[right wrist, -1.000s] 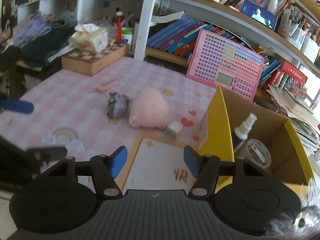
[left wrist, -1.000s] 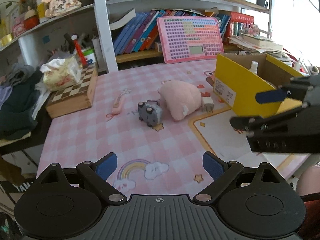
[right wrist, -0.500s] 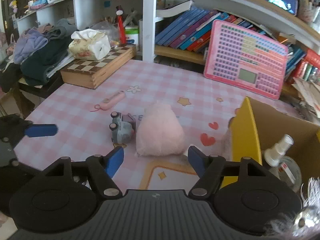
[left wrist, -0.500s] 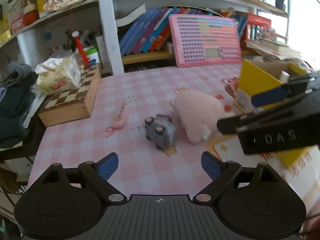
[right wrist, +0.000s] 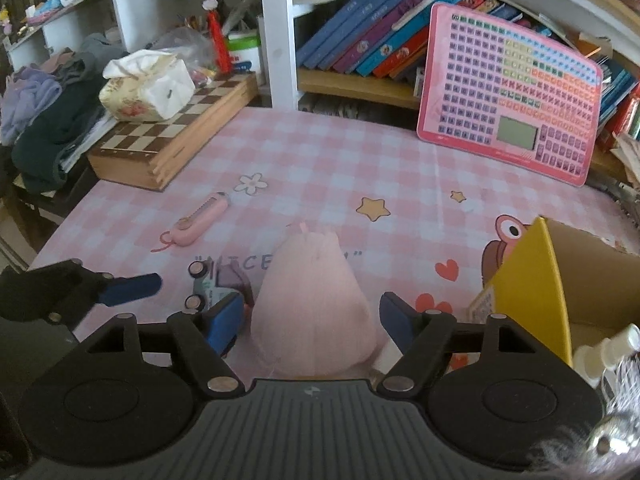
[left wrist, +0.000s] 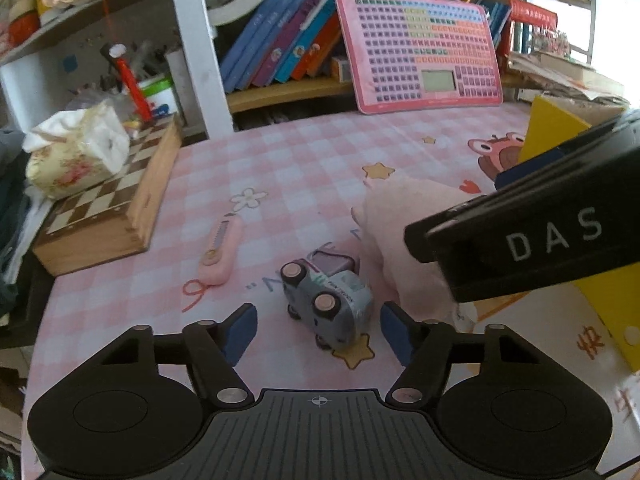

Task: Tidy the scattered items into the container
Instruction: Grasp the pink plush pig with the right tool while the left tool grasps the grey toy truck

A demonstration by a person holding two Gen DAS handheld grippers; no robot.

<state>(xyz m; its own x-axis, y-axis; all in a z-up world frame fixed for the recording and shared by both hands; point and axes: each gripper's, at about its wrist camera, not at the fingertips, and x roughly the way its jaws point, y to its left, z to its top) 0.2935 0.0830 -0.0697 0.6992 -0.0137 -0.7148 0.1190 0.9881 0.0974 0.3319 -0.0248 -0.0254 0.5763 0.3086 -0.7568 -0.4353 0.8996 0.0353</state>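
Plush (right wrist: 314,308): it lies on the mat between my right gripper (right wrist: 312,322) pads, which are spread wide and hold nothing.
Car (left wrist: 328,300): just beside the plush, framed by my left gripper (left wrist: 319,330), also wide open and empty.
Risk: I judge the two grippers may collide, since both targets nearly touch; soft plush could slip.
Box (right wrist: 532,280): near right; its yellow wall could catch a low carry.
Room: open mat toward the cutter (left wrist: 220,254).

A wooden chessboard box (right wrist: 172,136) sits at the worktop's (right wrist: 320,160) left edge, carrying a floral tissue pack (right wrist: 146,86). A pink keyboard-style learning tablet (right wrist: 508,92) leans against the bookshelf (right wrist: 360,86), where children's books (right wrist: 360,48) stand slanted. Folded clothes (right wrist: 44,112) are piled far left.
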